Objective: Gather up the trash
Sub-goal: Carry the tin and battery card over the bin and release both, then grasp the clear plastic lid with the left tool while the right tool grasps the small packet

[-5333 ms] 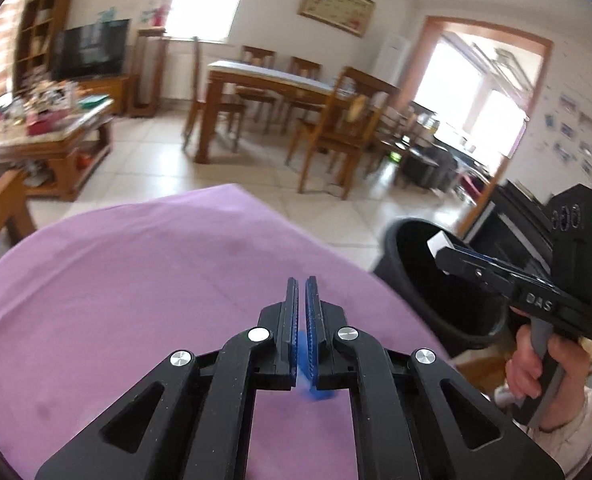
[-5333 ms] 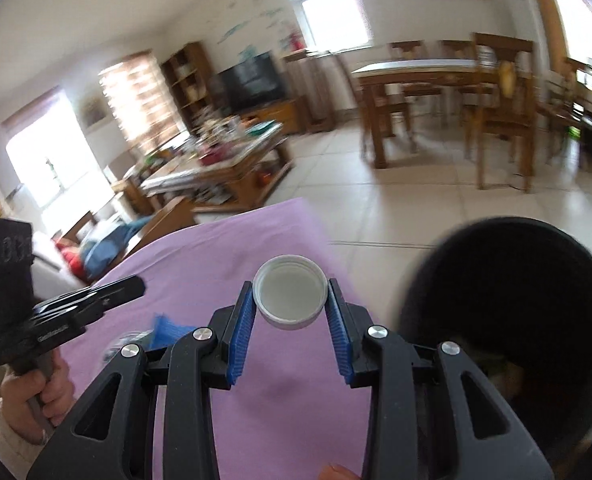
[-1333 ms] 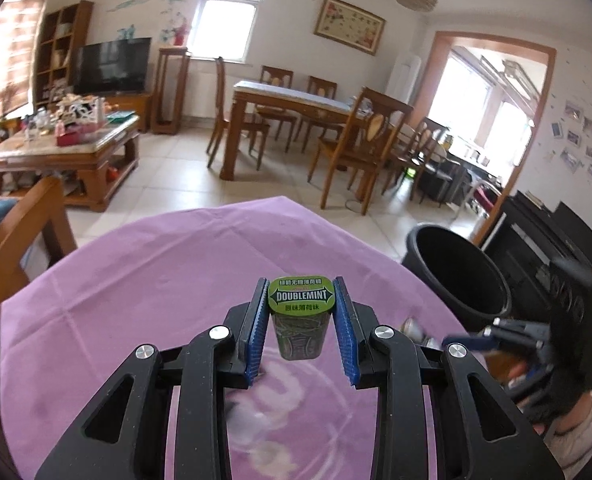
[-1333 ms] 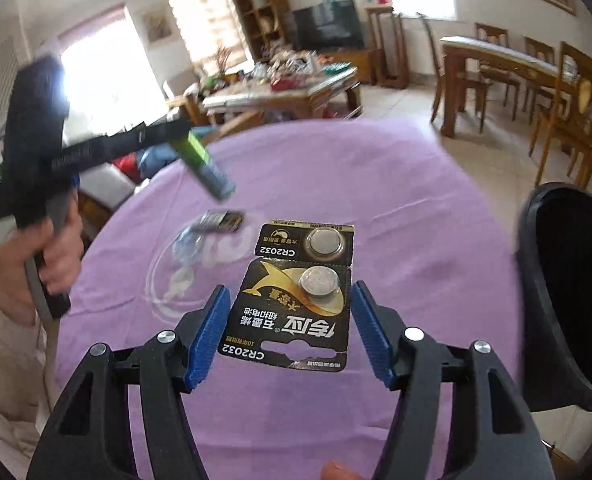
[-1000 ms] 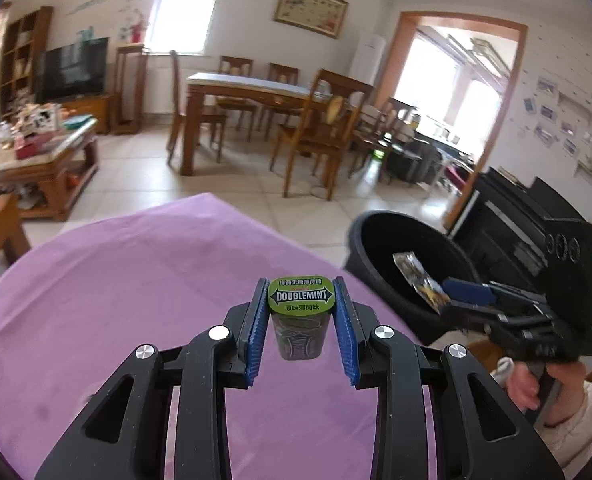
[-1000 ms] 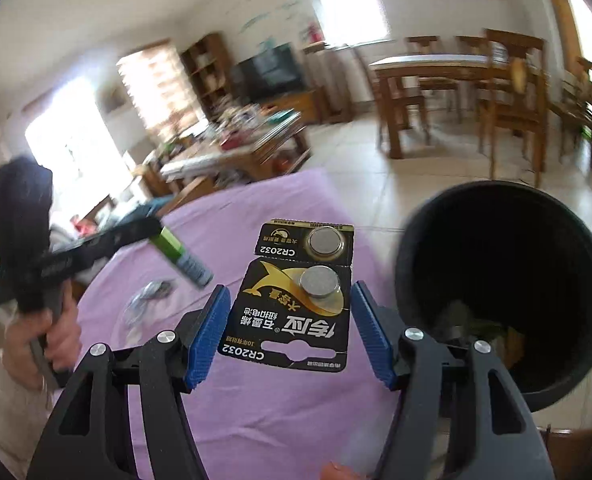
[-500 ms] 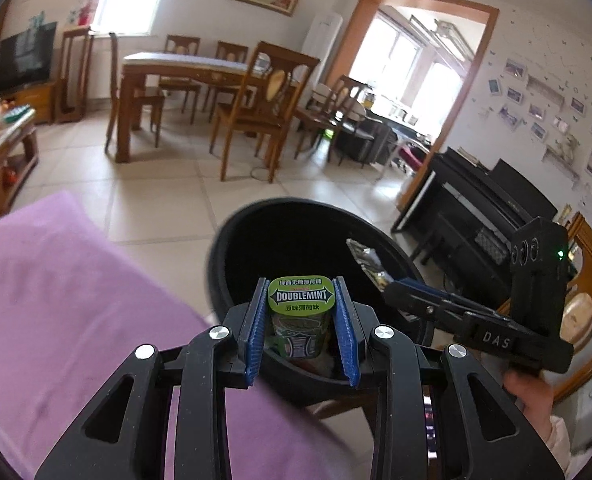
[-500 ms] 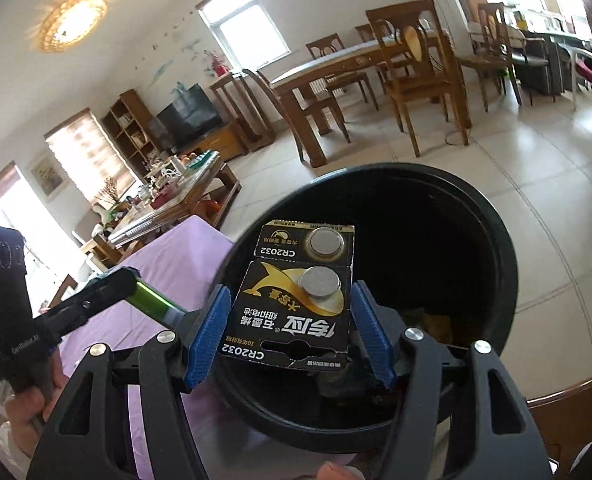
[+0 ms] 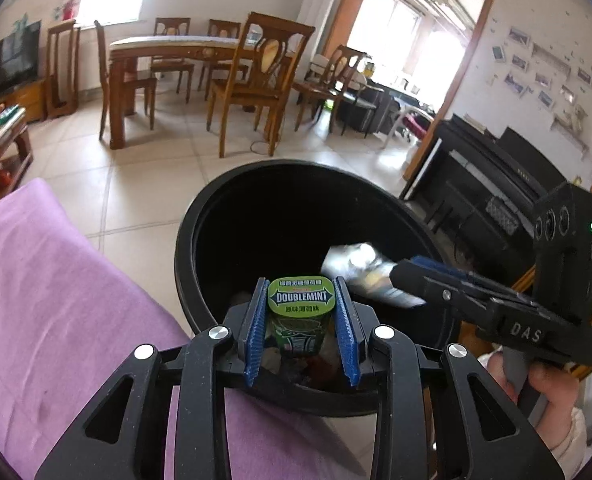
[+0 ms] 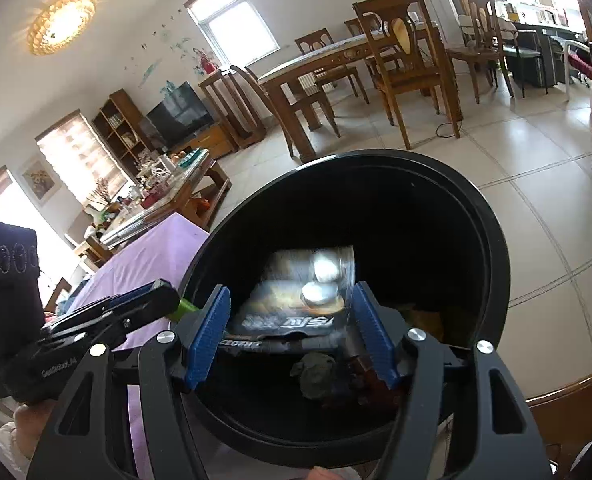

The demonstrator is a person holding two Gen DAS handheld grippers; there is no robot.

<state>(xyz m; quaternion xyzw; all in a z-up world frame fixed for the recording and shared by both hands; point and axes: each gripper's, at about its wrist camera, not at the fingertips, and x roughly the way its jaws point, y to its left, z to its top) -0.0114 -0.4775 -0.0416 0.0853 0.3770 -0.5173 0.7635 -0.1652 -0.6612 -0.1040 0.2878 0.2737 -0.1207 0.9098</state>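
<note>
Two tongs over the black trash bin; one item released, one still held.

Right tongs: spread apart since half a second ago, the CR2032 coin-cell card now blurred and dropping free into the black trash bin, so that piece counts as collected. Left tongs: clenched on a green gum bottle, lid reading "DOUBLEMINT", held above the bin mouth beside the purple worktop; likely next to drop. Right handle reads "DAS".
</note>
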